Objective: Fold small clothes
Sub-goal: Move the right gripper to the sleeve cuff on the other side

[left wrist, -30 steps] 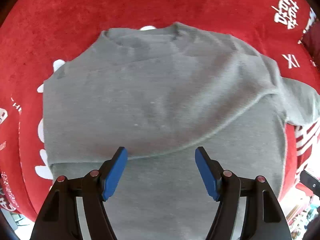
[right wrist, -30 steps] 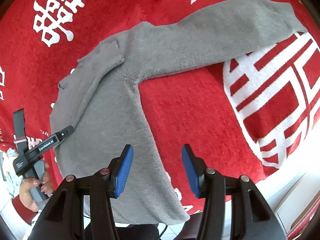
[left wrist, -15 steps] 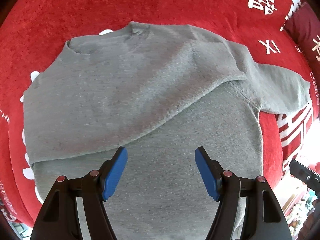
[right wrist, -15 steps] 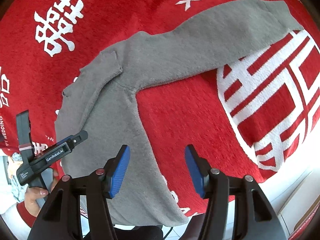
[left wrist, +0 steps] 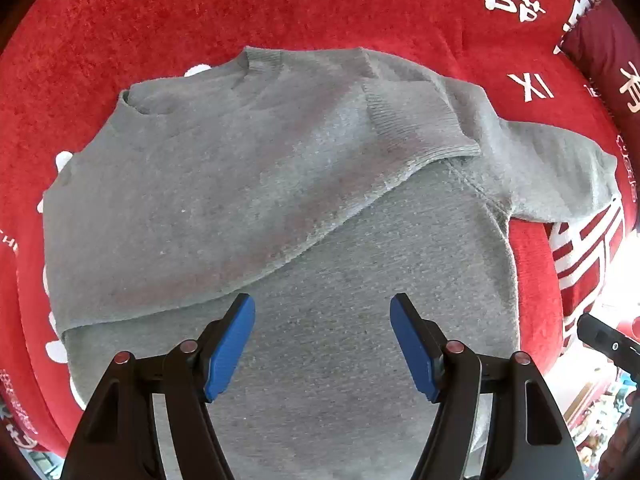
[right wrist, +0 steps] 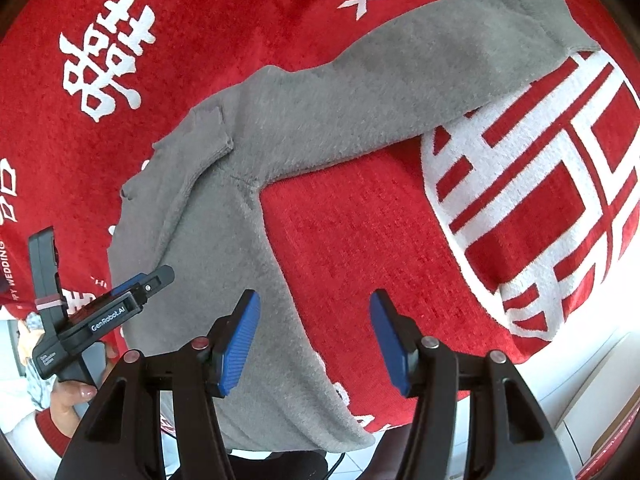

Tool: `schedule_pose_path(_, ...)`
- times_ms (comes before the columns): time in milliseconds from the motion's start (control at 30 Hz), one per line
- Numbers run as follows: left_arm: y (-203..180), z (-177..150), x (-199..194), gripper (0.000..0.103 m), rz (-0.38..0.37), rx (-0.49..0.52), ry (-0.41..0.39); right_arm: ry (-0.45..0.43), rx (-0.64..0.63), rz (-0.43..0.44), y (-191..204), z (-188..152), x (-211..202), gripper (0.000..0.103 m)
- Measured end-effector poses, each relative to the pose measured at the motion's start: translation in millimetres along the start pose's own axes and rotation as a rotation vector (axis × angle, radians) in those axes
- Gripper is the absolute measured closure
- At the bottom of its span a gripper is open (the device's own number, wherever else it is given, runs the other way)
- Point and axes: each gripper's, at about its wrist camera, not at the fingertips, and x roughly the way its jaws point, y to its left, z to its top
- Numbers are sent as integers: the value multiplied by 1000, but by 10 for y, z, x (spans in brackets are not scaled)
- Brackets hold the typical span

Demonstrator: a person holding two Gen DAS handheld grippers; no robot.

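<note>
A small grey sweater [left wrist: 340, 300] lies flat on a red blanket [left wrist: 320, 12]. Its left sleeve [left wrist: 280, 168] is folded across the chest, cuff near the right shoulder. Its right sleeve [right wrist: 420, 60] lies stretched out to the side. My left gripper [left wrist: 322, 340] is open and empty, above the sweater's lower body. My right gripper [right wrist: 314, 336] is open and empty, above the sweater's right side edge [right wrist: 280, 280]. The left gripper also shows in the right wrist view [right wrist: 120, 304], held by a hand.
The red blanket carries white characters [right wrist: 108, 52] and a large white pattern [right wrist: 540, 200]. A dark red cushion [left wrist: 608, 60] sits at the far right. The blanket's edge drops to a pale floor [right wrist: 580, 380] at the right.
Both grippers have pulled back and up from the sweater, staying open. The left view now takes in more of the sweater, including the stretched-out right sleeve.
</note>
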Motion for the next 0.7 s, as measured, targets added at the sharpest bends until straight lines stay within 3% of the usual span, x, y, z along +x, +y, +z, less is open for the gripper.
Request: schedule_pose_path(700, -159, 40, 70, 32, -14, 25, 12, -1, 37, -13, -173, 81, -26, 42)
